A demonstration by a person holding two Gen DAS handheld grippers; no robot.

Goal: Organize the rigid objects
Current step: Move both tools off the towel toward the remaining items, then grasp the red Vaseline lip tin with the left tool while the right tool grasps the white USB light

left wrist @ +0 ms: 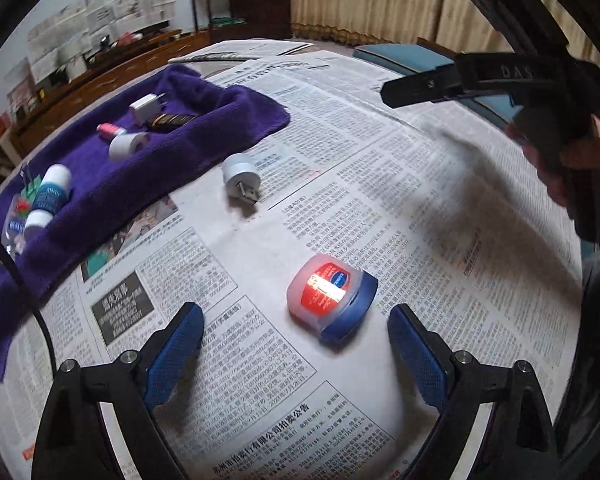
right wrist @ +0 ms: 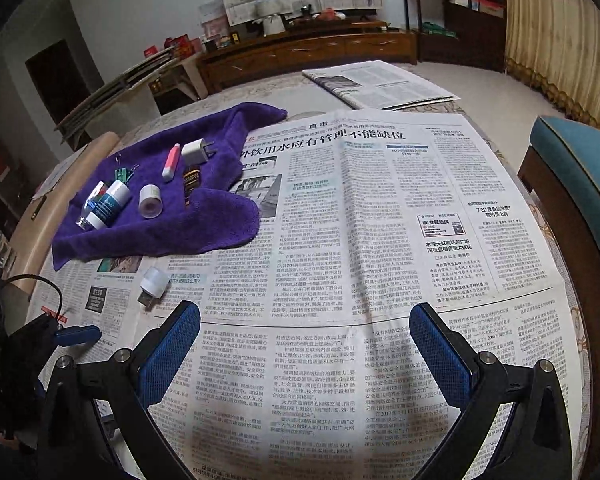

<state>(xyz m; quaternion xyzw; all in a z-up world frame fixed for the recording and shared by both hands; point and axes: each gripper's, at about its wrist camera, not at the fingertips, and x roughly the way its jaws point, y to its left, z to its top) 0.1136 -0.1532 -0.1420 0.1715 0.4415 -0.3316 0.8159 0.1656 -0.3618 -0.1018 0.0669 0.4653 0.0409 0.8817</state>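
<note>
A small red jar with a blue lid lies on its side on the newspaper, just ahead of my open, empty left gripper. A white USB plug lies farther off; it also shows in the right wrist view. A purple towel holds a white charger, a pink tube, a dark bottle, a white roll, blue-and-white bottles and binder clips. My right gripper is open and empty over bare newspaper.
Newspaper covers the round table. A blue-cushioned chair stands at the right edge. The right gripper's black body hangs above the table's far right in the left wrist view. A folded newspaper lies at the back.
</note>
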